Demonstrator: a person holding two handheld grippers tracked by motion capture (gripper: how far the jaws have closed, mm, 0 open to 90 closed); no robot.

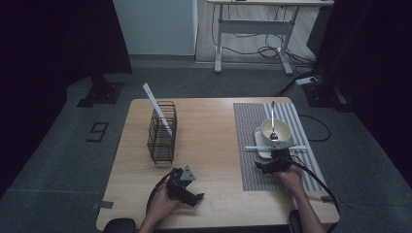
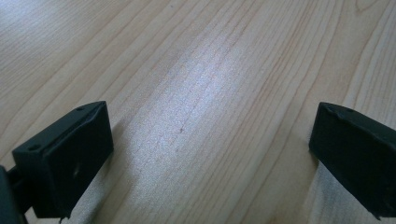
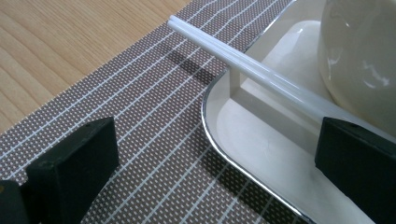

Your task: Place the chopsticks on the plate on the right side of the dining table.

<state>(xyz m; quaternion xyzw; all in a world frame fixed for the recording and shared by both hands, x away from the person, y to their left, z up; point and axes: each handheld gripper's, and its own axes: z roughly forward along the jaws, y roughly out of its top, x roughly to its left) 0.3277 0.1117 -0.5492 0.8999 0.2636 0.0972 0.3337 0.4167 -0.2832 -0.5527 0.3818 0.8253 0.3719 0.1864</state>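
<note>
Chopsticks (image 3: 261, 70) lie across tray (image 3: 219, 130) rim on mat (image 3: 154, 121), table's right side. Thin, stiff, glossy, likely slippery: pinch both mid-length. Right gripper (image 3: 219, 163) jaws apart; left gripper (image 2: 210, 158) apart, empty, near front edge.

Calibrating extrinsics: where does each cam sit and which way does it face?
High view: above the person's side, facing forward and down on the table; forearms, both grippers.
Left gripper view: on the left gripper, facing bare wood; open jaws.
Right gripper view: on the right gripper, facing chopsticks across the tray; open jaws.
Shared: high and right views show chopsticks, tray, placemat.
</note>
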